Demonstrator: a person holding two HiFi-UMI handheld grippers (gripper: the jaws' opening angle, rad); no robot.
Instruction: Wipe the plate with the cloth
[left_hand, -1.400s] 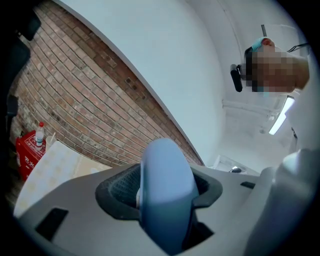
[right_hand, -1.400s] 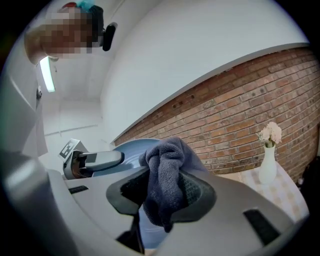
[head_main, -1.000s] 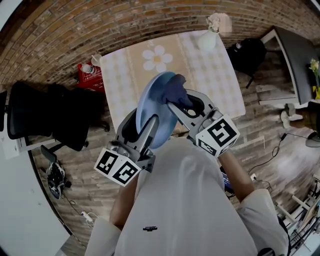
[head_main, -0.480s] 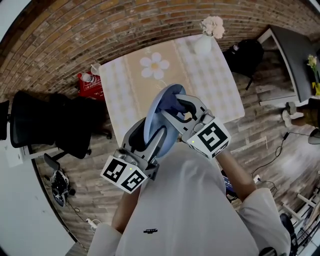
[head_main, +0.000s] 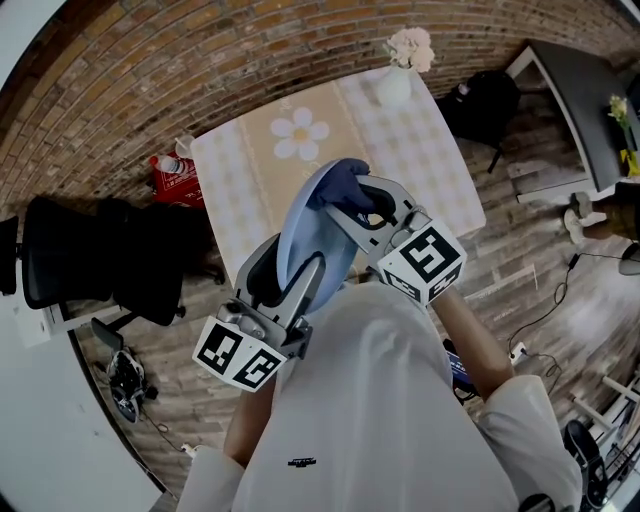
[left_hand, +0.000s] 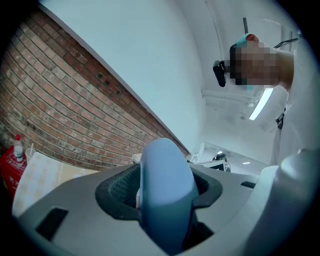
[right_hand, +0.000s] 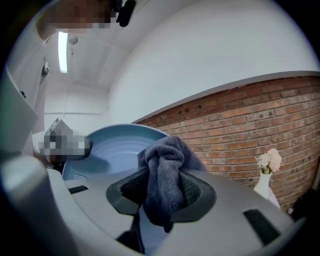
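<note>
Ideally, the plate (head_main: 312, 235) (clamped in the left gripper (head_main: 296, 282)) is swept firmly with the cloth (head_main: 338, 182) pinched in the right gripper (head_main: 356, 204).

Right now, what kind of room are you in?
Probably a workroom or office with a dining corner: a brick wall, a table under a checked cloth with a flower vase, and a black office chair on the wood floor.

Table (head_main: 432, 160): had a checked top with a daisy print.
On it: a white vase (head_main: 392, 86) of flowers stood at the far corner.
</note>
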